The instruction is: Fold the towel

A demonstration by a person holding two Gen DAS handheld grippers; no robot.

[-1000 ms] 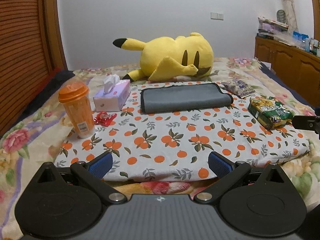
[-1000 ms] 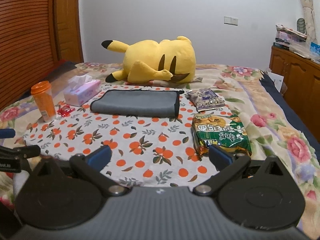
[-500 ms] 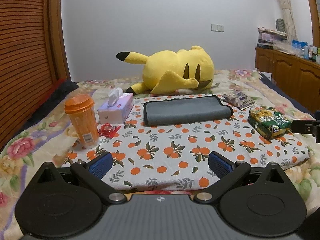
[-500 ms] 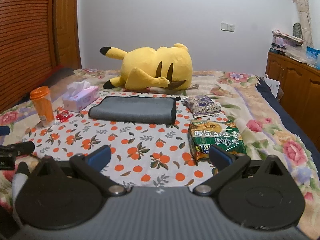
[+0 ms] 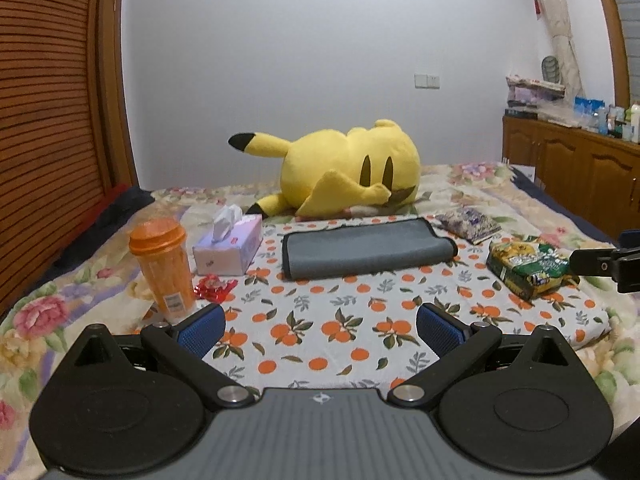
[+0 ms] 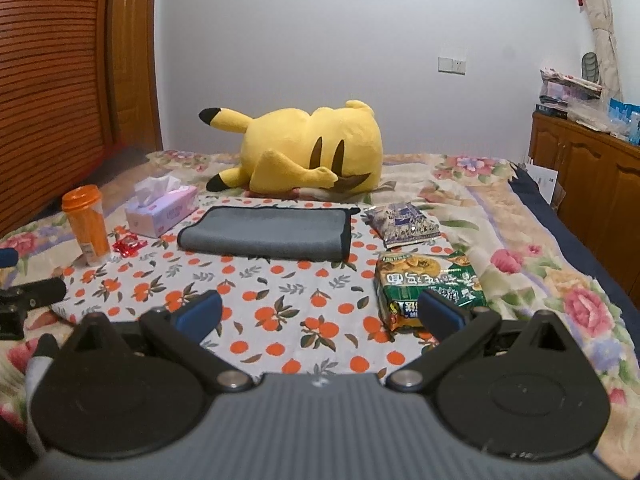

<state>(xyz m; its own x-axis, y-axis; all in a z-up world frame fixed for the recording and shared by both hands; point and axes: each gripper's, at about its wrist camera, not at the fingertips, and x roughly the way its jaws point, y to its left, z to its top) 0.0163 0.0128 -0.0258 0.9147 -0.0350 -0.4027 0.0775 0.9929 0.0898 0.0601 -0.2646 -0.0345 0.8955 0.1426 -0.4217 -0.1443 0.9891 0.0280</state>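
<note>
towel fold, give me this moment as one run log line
towel: folded, flat on orange-print cloth | left tongs: open, empty, short of towel | right tongs: open, empty, short of towel

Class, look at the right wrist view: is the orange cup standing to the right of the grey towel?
No, the orange cup stands at the left, beyond the tissue box, while the grey towel lies mid-cloth.

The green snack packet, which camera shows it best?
The right wrist view: the green snack packet lies close, its printed top facing the camera, though the right gripper's fingertip covers its near corner. The left wrist view shows it smaller, off to the side, at a slant.
</note>
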